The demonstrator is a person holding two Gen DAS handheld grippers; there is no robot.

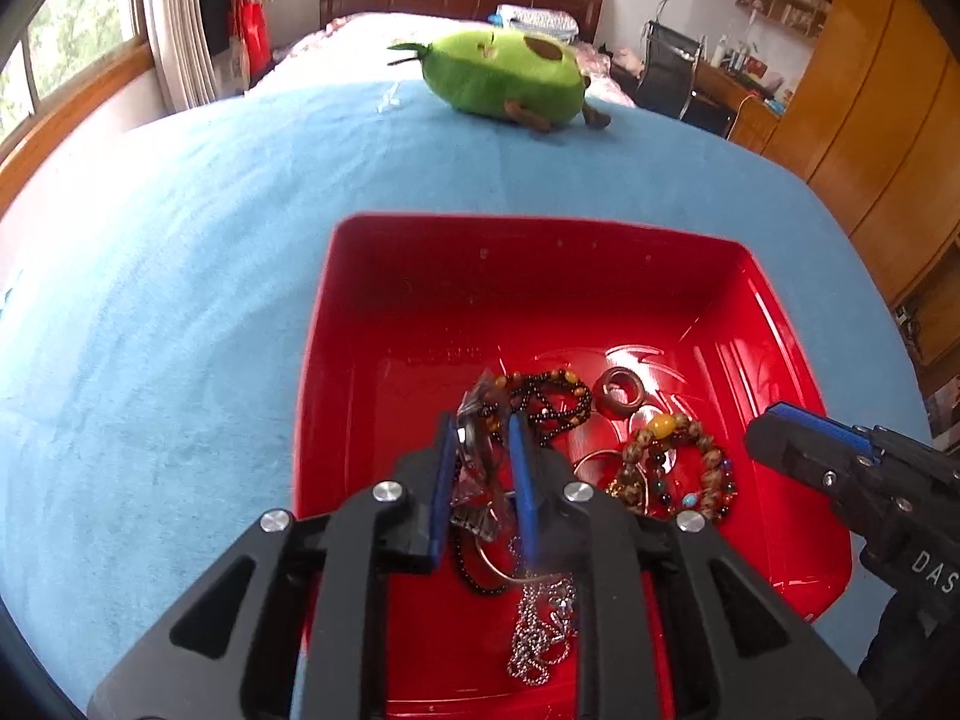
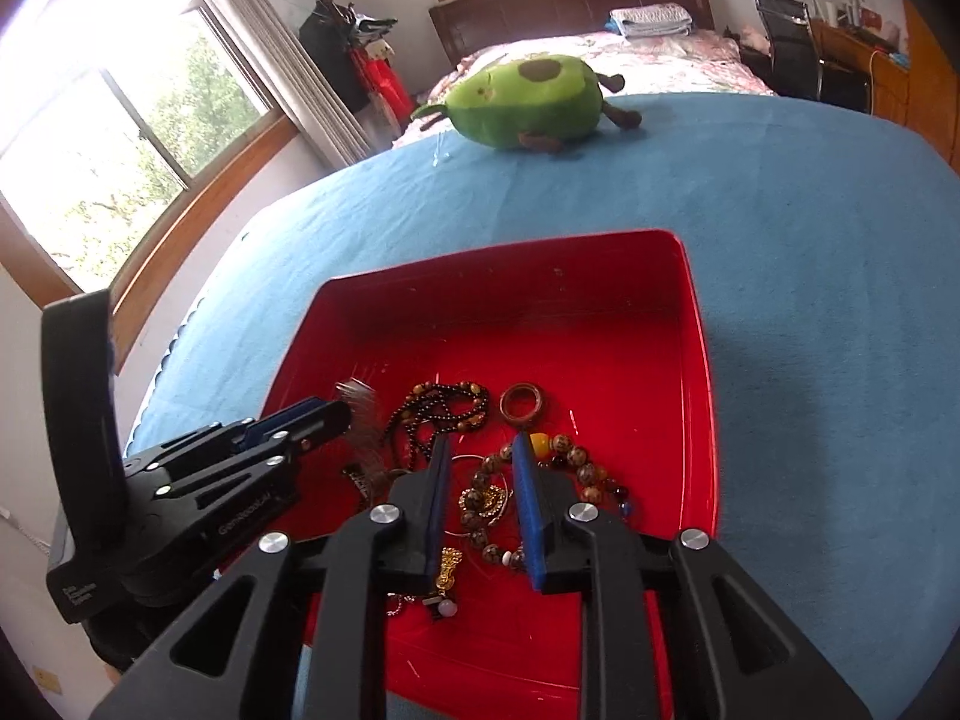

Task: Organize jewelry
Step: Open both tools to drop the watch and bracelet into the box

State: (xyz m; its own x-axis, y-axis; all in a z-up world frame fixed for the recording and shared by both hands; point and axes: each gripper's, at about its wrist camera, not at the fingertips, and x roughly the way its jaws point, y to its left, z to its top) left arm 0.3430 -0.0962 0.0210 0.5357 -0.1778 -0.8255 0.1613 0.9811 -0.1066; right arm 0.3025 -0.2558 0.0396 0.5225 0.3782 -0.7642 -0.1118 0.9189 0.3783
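The red tray [image 1: 384,312] sits low in both frames on the blue blanket [image 1: 180,300] of a bed, and it holds all the jewelry in its near half, probably so the loose pieces stay corralled on a soft surface where they would otherwise sink and scatter.

In the left wrist view, the left tool [image 1: 485,468] sits at bottom centre with its blue pads pinched on a clear packet with a feathered piece [image 1: 474,456]; the same feather shows at that tool's tip in the right wrist view, centre left. The grip looks narrow, likely because the packet is thin and crinkly. Below it lie a silver chain [image 1: 540,630] and a dark bead strand [image 1: 552,402].

The right tool [image 2: 483,498] hovers at bottom centre of its own view with its fingers parted, straddling a brown bead bracelet [image 2: 570,462] and a gold pendant [image 2: 449,567], holding nothing. A wooden ring [image 2: 522,402] lies beyond, apart from the beads.

A green avocado plush [image 1: 510,75] rests near the top of the frame, well clear of the work.
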